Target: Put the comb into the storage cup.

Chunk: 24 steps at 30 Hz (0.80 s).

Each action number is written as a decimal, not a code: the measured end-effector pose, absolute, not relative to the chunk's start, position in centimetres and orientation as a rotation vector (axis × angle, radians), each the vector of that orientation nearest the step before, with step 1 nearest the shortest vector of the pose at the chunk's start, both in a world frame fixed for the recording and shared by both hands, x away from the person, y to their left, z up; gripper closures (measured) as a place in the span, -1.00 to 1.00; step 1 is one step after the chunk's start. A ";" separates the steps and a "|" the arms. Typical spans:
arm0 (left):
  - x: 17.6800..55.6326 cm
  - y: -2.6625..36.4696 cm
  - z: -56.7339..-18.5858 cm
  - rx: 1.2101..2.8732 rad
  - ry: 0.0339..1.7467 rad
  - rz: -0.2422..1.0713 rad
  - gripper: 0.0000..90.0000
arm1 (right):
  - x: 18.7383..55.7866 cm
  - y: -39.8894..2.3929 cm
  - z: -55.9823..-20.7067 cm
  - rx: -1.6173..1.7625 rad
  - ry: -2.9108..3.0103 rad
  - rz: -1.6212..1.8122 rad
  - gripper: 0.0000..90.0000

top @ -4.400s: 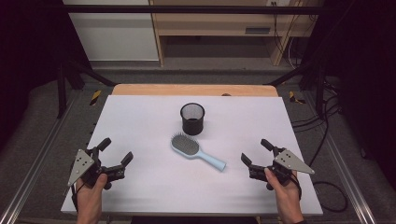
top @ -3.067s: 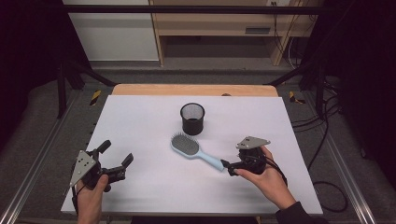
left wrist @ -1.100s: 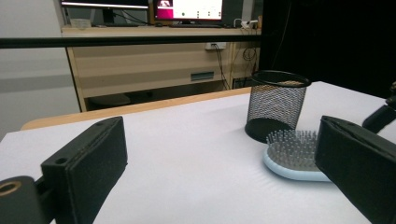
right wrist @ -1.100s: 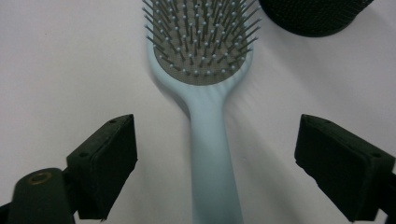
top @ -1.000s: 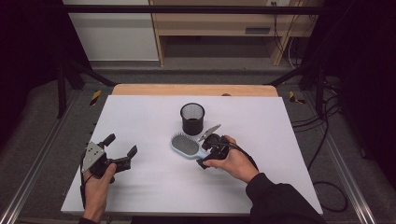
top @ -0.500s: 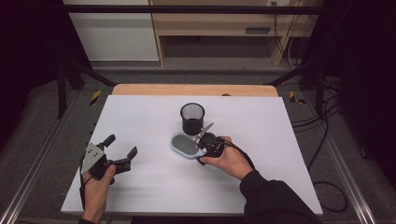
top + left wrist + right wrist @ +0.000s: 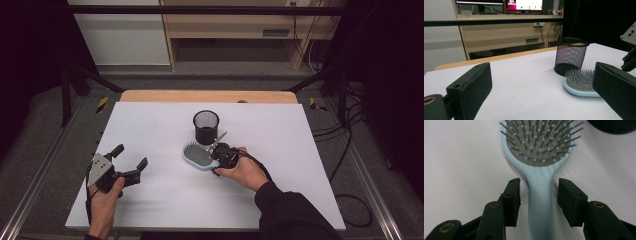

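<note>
Hairbrush (image 7: 540,185) lies flat on the white table (image 7: 150,130), bristles up, head just in front of the black mesh cup (image 7: 206,127), handle pointing back toward the person's right hand. Head & cup sit near each other; can't tell if they touch.

Right gripper (image 7: 539,200) is down at the handle w/ its jaws straddling the neck, one on each side. Jaws have just been closing w/ the handle between them, but in the right gripper view there's a gap of bare table on both sides, so pads aren't pressing yet: not a grip at this point. In the high view the right gripper (image 7: 220,152) sits low over the brush, hand behind it.

Left gripper (image 7: 131,169) rests near the table's left front, well apart from brush & cup, jaws wide apart, nothing between them.

Step in hand, as I read it: grasping the brush by the handle, prob. to stand it in the cup. Next move calls for closing the rest of the way until both pads bite the neck squarely, then lifting straight up. Handle is smooth & rounded, so an off-centre pinch could let it roll or slip. Afterwards tilt upright and clear the cup rim w/o knocking the light cup over.
</note>
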<state>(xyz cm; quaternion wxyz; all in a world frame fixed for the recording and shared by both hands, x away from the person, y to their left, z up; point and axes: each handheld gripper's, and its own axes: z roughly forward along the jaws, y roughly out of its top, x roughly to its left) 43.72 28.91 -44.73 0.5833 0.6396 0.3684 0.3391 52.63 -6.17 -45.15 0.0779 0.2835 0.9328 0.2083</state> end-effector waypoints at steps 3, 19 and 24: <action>43.7 28.9 -44.7 1.493 0.860 0.791 -0.94 | 52.7 -6.2 -45.2 0.855 2.800 0.629 0.25; 43.7 28.9 -44.7 1.492 0.862 0.791 -0.94 | 52.6 -6.0 -45.3 0.834 2.808 0.612 0.54; 43.7 29.0 -44.7 1.490 0.863 0.791 -0.94 | 52.5 -5.8 -45.3 0.835 2.803 0.598 0.55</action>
